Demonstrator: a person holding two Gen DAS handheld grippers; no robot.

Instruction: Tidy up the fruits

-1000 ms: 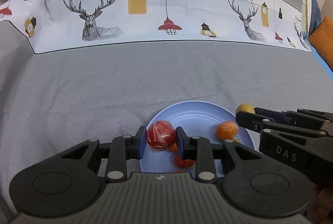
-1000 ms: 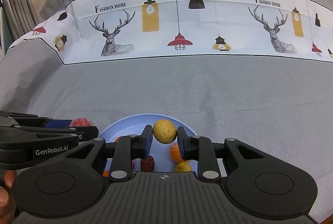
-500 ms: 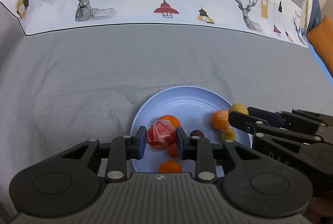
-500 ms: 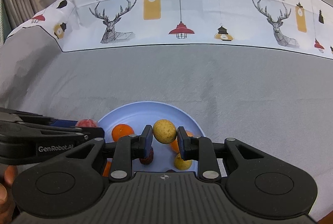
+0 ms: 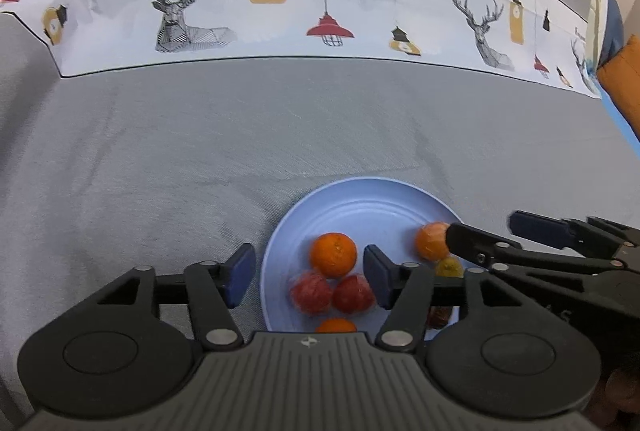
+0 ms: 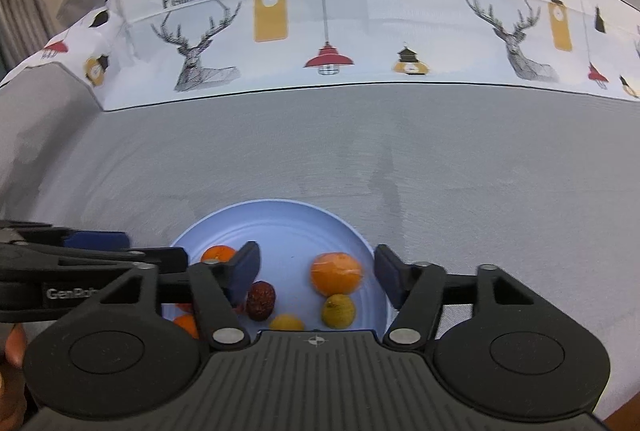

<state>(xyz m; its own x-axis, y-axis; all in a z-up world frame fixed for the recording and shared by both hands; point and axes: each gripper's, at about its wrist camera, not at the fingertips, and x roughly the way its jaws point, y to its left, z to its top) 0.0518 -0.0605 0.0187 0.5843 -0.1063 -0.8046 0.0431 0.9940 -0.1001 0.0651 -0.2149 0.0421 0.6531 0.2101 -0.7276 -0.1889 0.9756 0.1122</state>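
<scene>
Blue plate (image 5: 360, 199) — three oranges (image 5: 333, 255), two red fruits (image 5: 354, 293)

My left tool's body covers the near rim of the blue plate (image 5: 360, 191) and all but the top of 1 orange fruit (image 5: 335, 325). A dark fruit (image 5: 438, 315) shows only in slivers behind its finger. My right tool (image 6: 316, 273) hides part of another orange (image 6: 218, 254).
</scene>
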